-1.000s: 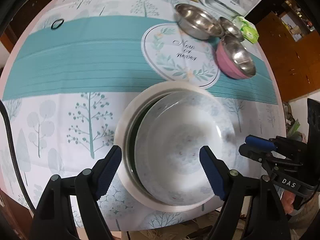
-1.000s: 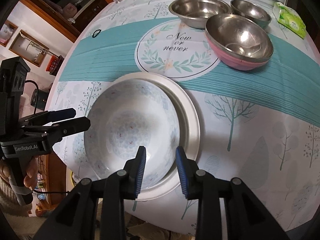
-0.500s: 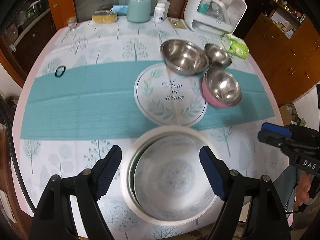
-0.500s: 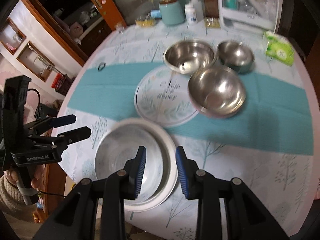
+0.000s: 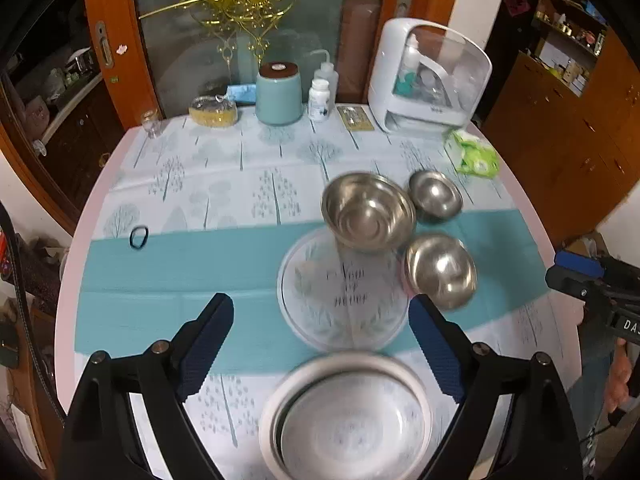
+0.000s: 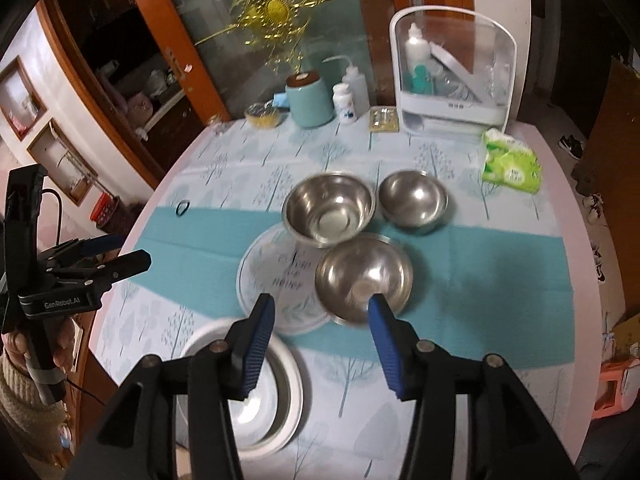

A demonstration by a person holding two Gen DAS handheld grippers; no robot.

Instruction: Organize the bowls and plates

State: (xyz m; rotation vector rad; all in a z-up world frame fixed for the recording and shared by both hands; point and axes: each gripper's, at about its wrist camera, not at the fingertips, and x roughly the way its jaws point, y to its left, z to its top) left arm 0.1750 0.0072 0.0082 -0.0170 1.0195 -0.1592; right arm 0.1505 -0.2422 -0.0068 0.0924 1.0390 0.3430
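A white patterned bowl [image 5: 352, 436] sits inside a wider white plate [image 5: 270, 404] at the table's near edge; in the right wrist view the plate's rim [image 6: 294, 384] shows beside the left finger. Beyond them stand three steel bowls: a large one [image 5: 368, 212], a small one [image 5: 436, 196] and one with a pink outside [image 5: 442, 270]. My left gripper [image 5: 320, 304] hangs well above the table. Its jaws are opening, with nothing between them. My right gripper [image 6: 320, 300] is also up in the air. Its jaws are opening and hold nothing.
A round printed placemat [image 5: 344, 304] lies mid-table. At the back stand a teal canister [image 5: 278, 96], white bottles [image 5: 320, 98], a white countertop appliance [image 5: 428, 84] and a green tissue pack [image 5: 476, 156]. A black hair tie [image 5: 139, 237] lies at the left.
Both grippers have risen and tipped upward, away from the bowl and plate, which now sit low in view. The right jaws have widened clearly, the left ones slightly.
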